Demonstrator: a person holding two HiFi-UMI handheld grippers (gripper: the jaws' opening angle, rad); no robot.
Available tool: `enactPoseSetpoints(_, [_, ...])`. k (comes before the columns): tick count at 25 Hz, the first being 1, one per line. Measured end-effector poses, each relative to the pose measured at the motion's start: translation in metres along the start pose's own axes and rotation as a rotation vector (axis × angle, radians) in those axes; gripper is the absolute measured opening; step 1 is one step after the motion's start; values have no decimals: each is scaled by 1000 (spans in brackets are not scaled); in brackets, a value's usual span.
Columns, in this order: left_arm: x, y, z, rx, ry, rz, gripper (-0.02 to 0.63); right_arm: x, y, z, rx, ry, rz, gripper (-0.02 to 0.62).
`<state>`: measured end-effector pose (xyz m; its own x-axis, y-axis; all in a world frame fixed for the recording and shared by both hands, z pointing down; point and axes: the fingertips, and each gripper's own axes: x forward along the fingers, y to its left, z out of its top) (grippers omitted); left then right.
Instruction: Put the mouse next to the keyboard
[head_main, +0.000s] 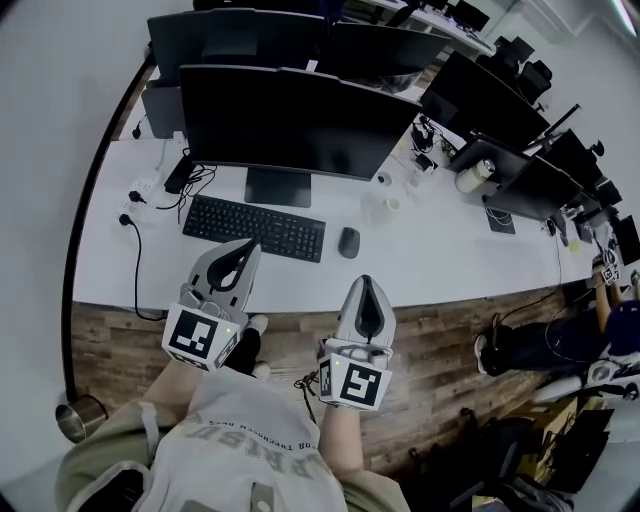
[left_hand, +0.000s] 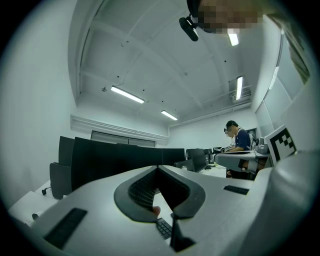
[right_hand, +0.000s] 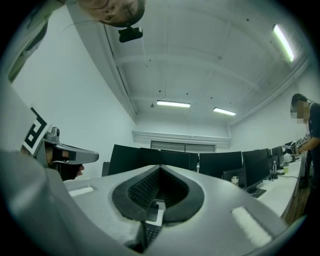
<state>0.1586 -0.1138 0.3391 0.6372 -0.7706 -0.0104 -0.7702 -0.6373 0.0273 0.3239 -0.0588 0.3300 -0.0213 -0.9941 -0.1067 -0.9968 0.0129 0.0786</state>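
Operator: Grey shirt (head_main: 250, 440) fills the bottom of my head view. Just past it I hold the left gripper (head_main: 243, 250) and the right gripper (head_main: 367, 288), each with its jaws pressed together on nothing.

Spotter: Where's the mouse?

Operator: The mouse (head_main: 348, 242) lies on the desk (head_main: 450, 265) just beside the keyboard (head_main: 255, 228), off its right end and not touching it. To me that looks like the placement asked for.

Spotter: So what could spoil it?

Operator: Me. If I push forward with closed jaws, the right tip could shove the mouse away from the keyboard. The left tip could nudge the keyboard itself.

Spotter: Your pose?

Operator: Both grippers sit short of the keyboard, on my side of the desk edge, over the wooden floor (head_main: 440, 350). They point toward the keyboard and tilt up, the left in line with its middle, the right nearer its right end.
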Motion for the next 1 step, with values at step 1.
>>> enactPoseSetpoints(1, [2,2,-1,-4,0,3,11,3,-1,-1,-1,-1,0,0])
